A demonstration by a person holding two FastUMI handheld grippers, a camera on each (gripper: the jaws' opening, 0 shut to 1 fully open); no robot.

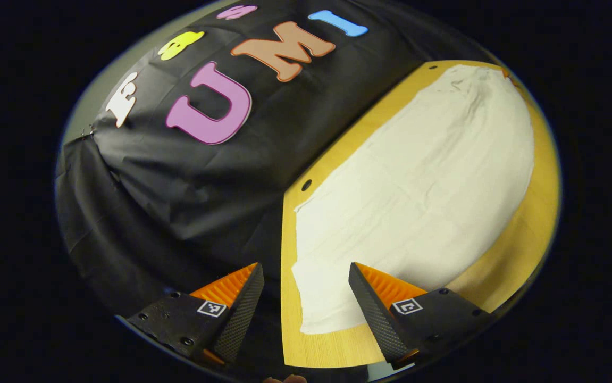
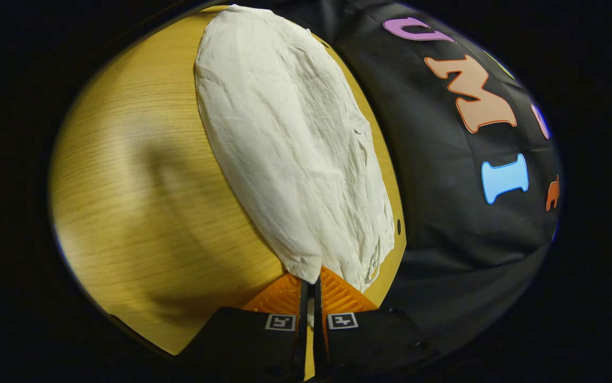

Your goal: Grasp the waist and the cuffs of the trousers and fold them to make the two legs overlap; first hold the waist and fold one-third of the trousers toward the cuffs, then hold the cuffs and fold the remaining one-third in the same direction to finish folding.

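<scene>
1. Left gripper view: the left claw (image 1: 306, 298) stands wide, holding nothing, poised over one end of the white trousers (image 1: 417, 186), which lie flat along the wooden counter (image 1: 529, 250) beside the booth's black wall cloth (image 1: 189, 197).
2. Right gripper view: the right claw (image 2: 310, 290) is pinched narrow on a corner of the trousers (image 2: 290, 143) at the opposite end, fabric caught between its fingers.
3. The legs appear already laid over each other, so I judge the work to be at the start of a lengthwise fold.
4. Risk: only one end is gripped. If the right claw lifts before the left one closes, the cloth may drag, skew or bunch instead of folding square.
5. Risk: the right pinch sits on a small corner; it may hold just the top layer, letting the lower leg slip out.
6. Risk: the far edge lies near the counter rim and could slide off.
7. Hard to tell: which end is waist and which is cuffs, and how many layers are pinched.
</scene>
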